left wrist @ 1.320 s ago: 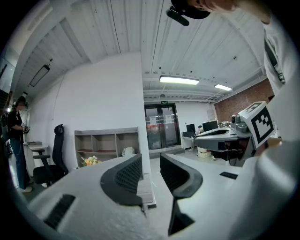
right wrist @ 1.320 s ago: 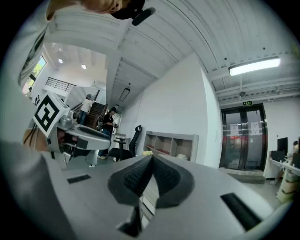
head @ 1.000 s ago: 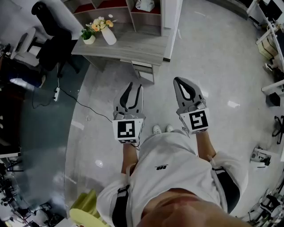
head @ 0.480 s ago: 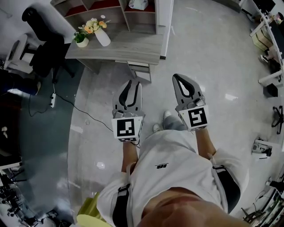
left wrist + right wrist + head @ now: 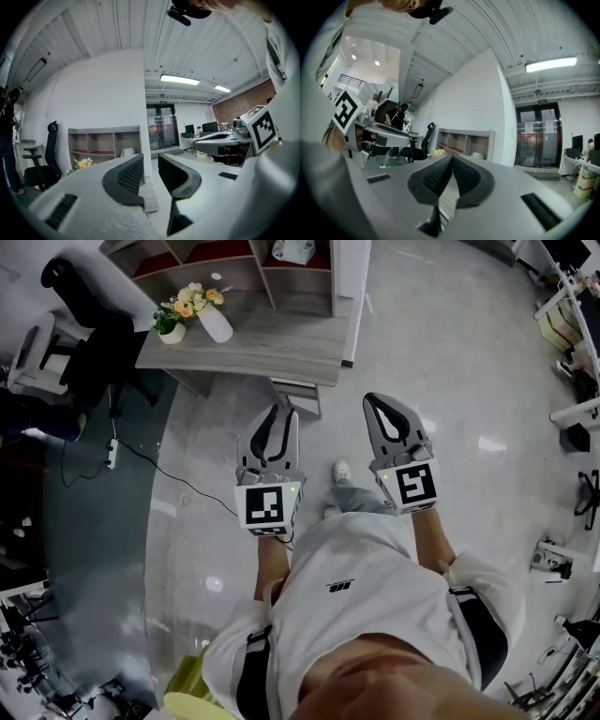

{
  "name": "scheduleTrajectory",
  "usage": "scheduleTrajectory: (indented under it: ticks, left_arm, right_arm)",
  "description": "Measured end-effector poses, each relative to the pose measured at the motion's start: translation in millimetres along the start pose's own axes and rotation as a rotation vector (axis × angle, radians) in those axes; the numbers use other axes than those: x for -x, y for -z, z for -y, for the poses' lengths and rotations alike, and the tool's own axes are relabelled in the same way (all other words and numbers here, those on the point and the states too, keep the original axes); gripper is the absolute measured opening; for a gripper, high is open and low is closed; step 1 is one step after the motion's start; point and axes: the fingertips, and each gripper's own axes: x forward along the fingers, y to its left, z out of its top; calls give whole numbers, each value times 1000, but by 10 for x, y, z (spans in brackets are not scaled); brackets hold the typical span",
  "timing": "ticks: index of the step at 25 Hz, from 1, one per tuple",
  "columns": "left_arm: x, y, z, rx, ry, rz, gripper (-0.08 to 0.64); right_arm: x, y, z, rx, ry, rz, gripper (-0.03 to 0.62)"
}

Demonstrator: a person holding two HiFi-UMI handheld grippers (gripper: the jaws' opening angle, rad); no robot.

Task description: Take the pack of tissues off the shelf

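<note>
Seen from above, a person stands on a grey floor, a gripper in each hand pointed toward a desk and the low shelf beyond it. The pack of tissues sits in the shelf's right-hand compartment — well apart from both grippers. The left gripper has its fingers a narrow gap apart with nothing between them. The right gripper has its fingers pressed together, empty. Nothing is done yet — approach, grasp and lift all remain.

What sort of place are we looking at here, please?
Most likely an open-plan office: a black office chair beside a grey desk, a cubby shelf unit against the wall, and workstations with monitors near glass doors.
</note>
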Motion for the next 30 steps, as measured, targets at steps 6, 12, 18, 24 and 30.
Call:
scheduleTrajectory:
  ticks: [6,12,18,24,30]
  left_arm:
    - [-365,3,-171,-9,-11,-9,109]
    - [-718,-31,-318,-1,-28,-12,107]
    - [-1041,-88,-373,2,-44,-19,106]
    - [-1316,-180,-379,-11,-58,-13,103]
    - [-1518,-183,-449,-8,-69,-28,103]
  right_arm:
    - [-367,58,201,-8,-13,3,26]
    - [-711,65,406,-7,-35,1,26]
    - [-950,69,647,-16,-54,0,26]
    - [-1128,49,894,-19,-64,20,26]
    - [-1287,44,1133,-28,-50,23,26]
